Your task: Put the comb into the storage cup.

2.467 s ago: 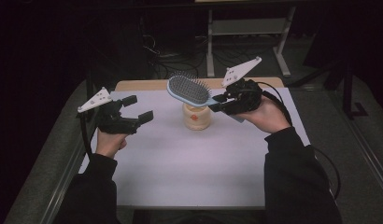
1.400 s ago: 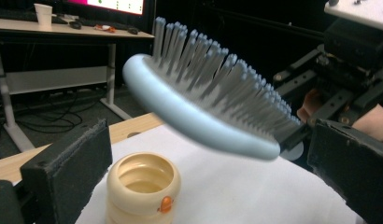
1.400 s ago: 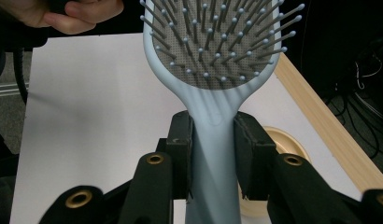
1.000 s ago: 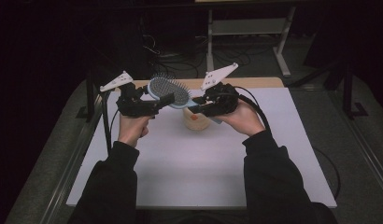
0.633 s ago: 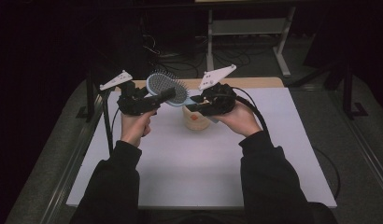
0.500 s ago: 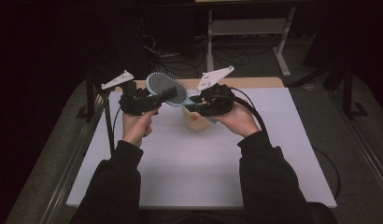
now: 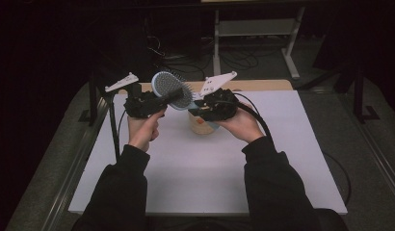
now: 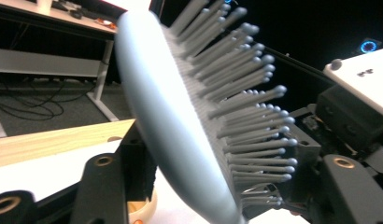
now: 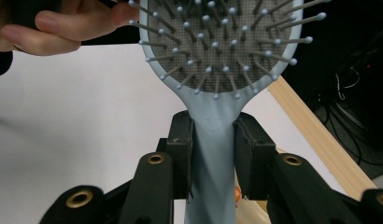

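A light-blue paddle hairbrush (image 7: 169, 86) is held in the air over the back of the white table (image 7: 210, 178). My right gripper (image 7: 198, 107) is shut on its handle, and in the right gripper view both pads (image 9: 180, 140) pinch the handle (image 9: 212, 154) just below the bristled head (image 9: 217, 56). My left gripper (image 7: 172, 96) reaches in from the left. Its jaws straddle the brush head (image 8: 171, 121), one pad (image 8: 140, 163) against the smooth back and the other at the bristle tips. A small tan cup (image 7: 201, 126) stands on the table under the brush.
A wooden strip (image 7: 263, 85) runs along the table's far edge. Behind it, on the dark floor, are cables and a metal shelf frame (image 7: 253, 29). A metal rail (image 7: 75, 168) runs along the table's left side.
My left gripper has come in from the left, where it stood open, and closed around the brush head. Over the last second both hands drifted slightly left with the brush.
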`<control>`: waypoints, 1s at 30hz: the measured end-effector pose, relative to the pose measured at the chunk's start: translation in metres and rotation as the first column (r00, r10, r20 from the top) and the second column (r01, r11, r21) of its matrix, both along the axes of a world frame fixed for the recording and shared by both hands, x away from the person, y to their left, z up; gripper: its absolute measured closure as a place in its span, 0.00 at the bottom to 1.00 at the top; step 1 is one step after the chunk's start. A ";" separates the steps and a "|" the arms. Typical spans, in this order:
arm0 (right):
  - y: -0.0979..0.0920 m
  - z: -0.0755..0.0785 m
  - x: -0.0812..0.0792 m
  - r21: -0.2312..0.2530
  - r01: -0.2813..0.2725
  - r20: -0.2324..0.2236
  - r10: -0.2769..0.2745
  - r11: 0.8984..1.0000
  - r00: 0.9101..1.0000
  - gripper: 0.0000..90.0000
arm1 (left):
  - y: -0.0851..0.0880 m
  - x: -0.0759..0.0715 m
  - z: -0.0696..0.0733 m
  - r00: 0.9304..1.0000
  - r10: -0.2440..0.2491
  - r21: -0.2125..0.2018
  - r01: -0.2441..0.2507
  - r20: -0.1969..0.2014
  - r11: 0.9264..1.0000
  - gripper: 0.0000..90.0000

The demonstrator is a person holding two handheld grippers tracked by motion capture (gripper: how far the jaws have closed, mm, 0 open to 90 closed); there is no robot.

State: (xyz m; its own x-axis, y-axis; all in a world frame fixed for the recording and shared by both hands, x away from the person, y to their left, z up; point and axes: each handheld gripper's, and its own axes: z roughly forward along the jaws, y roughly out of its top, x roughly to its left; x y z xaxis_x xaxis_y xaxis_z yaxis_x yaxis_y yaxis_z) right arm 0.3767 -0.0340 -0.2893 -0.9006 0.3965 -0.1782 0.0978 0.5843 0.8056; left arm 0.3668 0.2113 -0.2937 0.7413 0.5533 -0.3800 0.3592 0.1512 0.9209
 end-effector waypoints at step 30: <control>-0.012 -0.005 0.013 0.091 0.031 -0.117 -0.020 0.995 0.993 0.52 | -0.010 0.000 0.017 0.995 -0.015 0.093 0.006 0.099 0.996 0.64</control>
